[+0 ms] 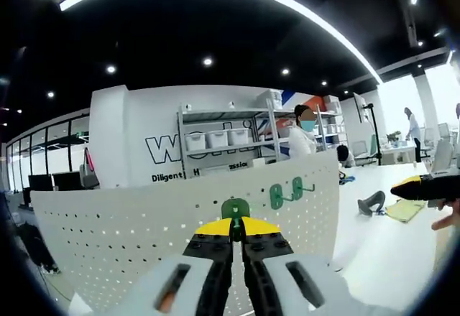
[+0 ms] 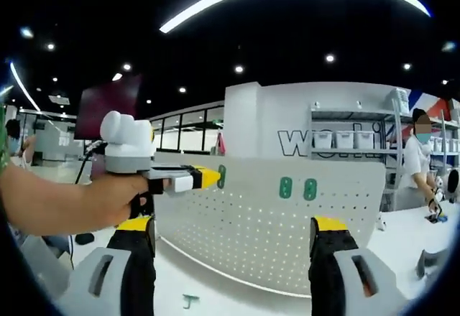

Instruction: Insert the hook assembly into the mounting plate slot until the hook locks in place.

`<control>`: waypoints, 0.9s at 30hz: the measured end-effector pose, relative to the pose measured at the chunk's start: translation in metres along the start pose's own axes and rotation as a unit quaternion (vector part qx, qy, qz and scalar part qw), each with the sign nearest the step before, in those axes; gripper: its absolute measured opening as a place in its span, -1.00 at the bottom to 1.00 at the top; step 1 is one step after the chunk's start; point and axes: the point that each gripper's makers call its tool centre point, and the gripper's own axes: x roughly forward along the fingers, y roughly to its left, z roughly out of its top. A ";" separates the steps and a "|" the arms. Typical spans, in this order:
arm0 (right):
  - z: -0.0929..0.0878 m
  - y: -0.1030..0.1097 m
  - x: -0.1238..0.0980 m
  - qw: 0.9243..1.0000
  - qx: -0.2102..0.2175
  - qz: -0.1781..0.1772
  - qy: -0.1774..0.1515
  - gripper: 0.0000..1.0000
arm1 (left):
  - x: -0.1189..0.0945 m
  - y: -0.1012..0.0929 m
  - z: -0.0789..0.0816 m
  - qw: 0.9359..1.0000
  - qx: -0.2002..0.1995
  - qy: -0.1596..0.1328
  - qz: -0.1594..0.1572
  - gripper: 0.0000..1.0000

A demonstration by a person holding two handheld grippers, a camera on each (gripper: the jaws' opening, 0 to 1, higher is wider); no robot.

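A white perforated mounting plate (image 1: 144, 222) stands upright on the table, seen again in the right gripper view (image 2: 259, 222). Two green hooks (image 1: 286, 192) hang on it side by side (image 2: 297, 187). My left gripper (image 1: 236, 224) is shut on a third green hook (image 1: 235, 208), held right at the plate's face. From the right gripper view, a hand holds that left gripper (image 2: 198, 178) with the green hook (image 2: 221, 176) at its yellow tip against the plate. My right gripper (image 2: 233, 226) is open with nothing between its jaws. Its dark, yellow-tipped end (image 1: 424, 187) enters from the right.
A small green piece (image 2: 189, 300) lies on the white table in front of the plate. A grey object (image 1: 371, 202) and a yellowish pad (image 1: 406, 209) lie to the right. Behind stand a shelf with bins (image 1: 215, 140) and a masked person (image 1: 302, 135).
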 end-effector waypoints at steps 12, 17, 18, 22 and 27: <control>0.014 -0.010 -0.004 0.999 -0.035 -0.013 -0.016 1.00 | 0.022 0.007 -0.004 1.000 -0.005 0.002 0.020 -0.93; 0.016 -0.008 -0.003 0.999 -0.043 -0.008 -0.018 1.00 | 0.031 0.014 -0.005 0.999 -0.013 0.002 0.037 -0.93; 0.016 -0.009 -0.002 0.999 -0.043 -0.008 -0.018 1.00 | 0.033 0.013 -0.004 0.999 -0.015 0.000 0.037 -0.93; 0.013 -0.014 -0.001 0.999 -0.041 -0.010 -0.014 1.00 | 0.038 0.012 -0.003 0.999 -0.015 -0.004 0.045 -0.93; 0.011 -0.017 -0.001 0.999 -0.043 -0.013 -0.013 1.00 | 0.043 0.017 -0.005 0.998 -0.029 -0.007 0.064 -0.93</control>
